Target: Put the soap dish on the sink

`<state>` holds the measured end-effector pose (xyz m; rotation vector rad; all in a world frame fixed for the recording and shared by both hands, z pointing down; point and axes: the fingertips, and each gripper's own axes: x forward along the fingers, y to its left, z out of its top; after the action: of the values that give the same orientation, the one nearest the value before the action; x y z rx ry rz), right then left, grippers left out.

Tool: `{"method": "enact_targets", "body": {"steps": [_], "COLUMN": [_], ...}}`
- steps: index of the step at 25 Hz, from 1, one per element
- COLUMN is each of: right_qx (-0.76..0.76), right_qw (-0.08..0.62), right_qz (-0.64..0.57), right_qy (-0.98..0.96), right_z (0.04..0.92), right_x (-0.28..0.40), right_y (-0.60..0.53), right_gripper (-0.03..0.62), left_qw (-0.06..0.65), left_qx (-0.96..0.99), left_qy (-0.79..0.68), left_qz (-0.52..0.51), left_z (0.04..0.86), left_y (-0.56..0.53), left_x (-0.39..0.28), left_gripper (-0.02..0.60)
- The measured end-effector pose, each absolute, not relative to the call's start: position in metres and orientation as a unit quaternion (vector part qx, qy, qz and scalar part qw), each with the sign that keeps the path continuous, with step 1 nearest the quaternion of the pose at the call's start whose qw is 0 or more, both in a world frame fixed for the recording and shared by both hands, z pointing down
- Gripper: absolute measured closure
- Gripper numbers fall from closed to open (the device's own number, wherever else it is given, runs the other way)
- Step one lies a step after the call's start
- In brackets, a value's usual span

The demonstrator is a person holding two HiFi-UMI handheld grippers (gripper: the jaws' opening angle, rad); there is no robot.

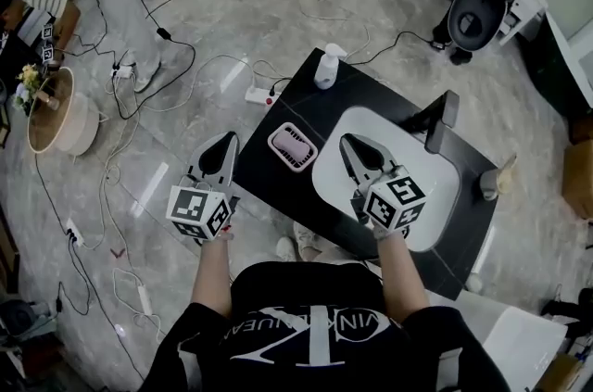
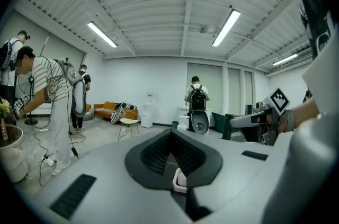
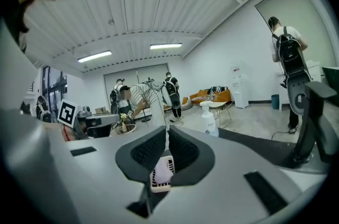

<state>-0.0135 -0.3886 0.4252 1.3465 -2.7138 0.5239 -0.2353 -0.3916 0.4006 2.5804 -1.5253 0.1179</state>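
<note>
The soap dish [image 1: 293, 146], a white slatted tray with a pink bar in it, rests on the black counter [image 1: 278, 186] just left of the white sink basin [image 1: 435, 196]. My left gripper [image 1: 225, 143] hovers to its left, past the counter's edge, jaws shut and empty. My right gripper [image 1: 350, 143] hangs over the basin's left rim, also shut with nothing held. Both are raised clear of the dish. From the left gripper [image 2: 170, 133], the soap dish [image 2: 180, 178] peeks out below the jaws. From the right gripper [image 3: 166, 133], the soap dish [image 3: 160, 174] shows the same way.
A black faucet [image 1: 443, 123] stands at the basin's far rim. A white pump bottle [image 1: 326, 68] sits on the counter's far corner. Cables and a power strip [image 1: 261, 94] lie on the floor. Other people work at the room's left and far right.
</note>
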Motion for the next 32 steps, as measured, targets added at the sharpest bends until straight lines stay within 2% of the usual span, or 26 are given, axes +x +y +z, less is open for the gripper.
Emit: {"method": "enact_targets", "body": {"steps": [13,32], "right_qx": [0.471,0.471], "right_qw": [0.026,0.051], "right_qz": [0.115,0.120], "right_qy": [-0.874,-0.872], "right_z": [0.395,0.408], "right_x": [0.004,-0.007], "right_y": [-0.401,-0.406], "right_gripper": [0.558,0.558], "left_qw": [0.034,0.069], "left_qx": [0.856,0.844], "left_qy": [-0.516,-0.531], "left_qz": [0.008,-0.004], "left_z": [0.365,0.387], "left_y": [-0.405,-0.407], "left_x": [-0.245,-0.264], "left_gripper": [0.568,0.568]}}
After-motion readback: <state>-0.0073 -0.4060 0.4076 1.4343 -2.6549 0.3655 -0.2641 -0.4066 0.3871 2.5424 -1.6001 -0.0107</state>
